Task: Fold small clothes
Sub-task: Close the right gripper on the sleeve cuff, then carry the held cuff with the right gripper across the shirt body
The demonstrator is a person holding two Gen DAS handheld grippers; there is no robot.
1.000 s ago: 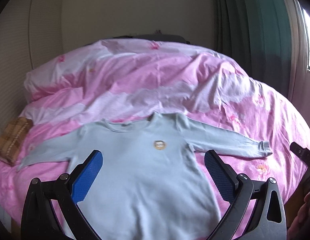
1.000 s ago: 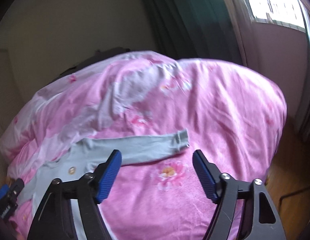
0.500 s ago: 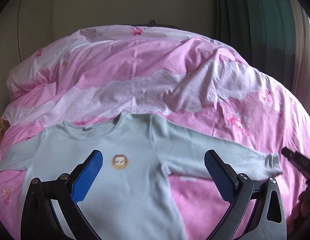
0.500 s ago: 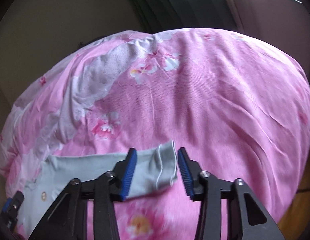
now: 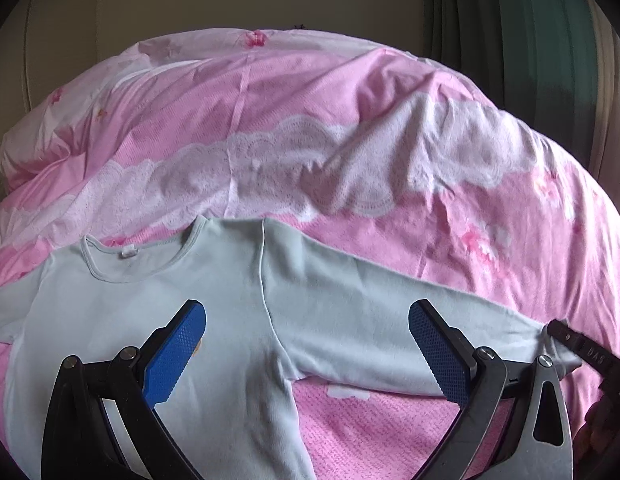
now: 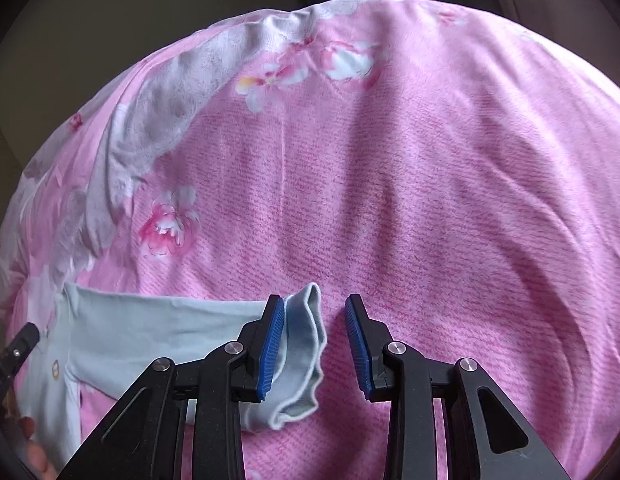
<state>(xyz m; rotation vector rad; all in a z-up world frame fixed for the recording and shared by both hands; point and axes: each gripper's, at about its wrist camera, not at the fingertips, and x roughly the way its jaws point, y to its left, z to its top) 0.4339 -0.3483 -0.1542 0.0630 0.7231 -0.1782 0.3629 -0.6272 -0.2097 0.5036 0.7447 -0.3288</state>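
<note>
A pale blue long-sleeved baby top (image 5: pixel 150 320) lies flat, front up, on a pink quilt (image 5: pixel 310 120). My left gripper (image 5: pixel 306 352) is open and hovers low over the armpit where the right sleeve (image 5: pixel 369 320) joins the body. My right gripper (image 6: pixel 315 344) is open around the sleeve's cuff (image 6: pixel 302 360). The cuff lies bunched against the left pad (image 6: pixel 272 344), with a gap to the right pad. The right gripper's tip also shows in the left wrist view (image 5: pixel 581 348) at the cuff end.
The quilt (image 6: pixel 429 180) has white lace bands and flower prints, with folds toward the back. A beige wall and green curtain (image 5: pixel 509 20) stand behind the bed. The left gripper's tip (image 6: pixel 14 352) shows at the right wrist view's left edge.
Both grippers have moved forward and lower toward the top. The right gripper has closed in around the sleeve cuff, which has bunched up between its pads; its jaws have narrowed since a second ago.
</note>
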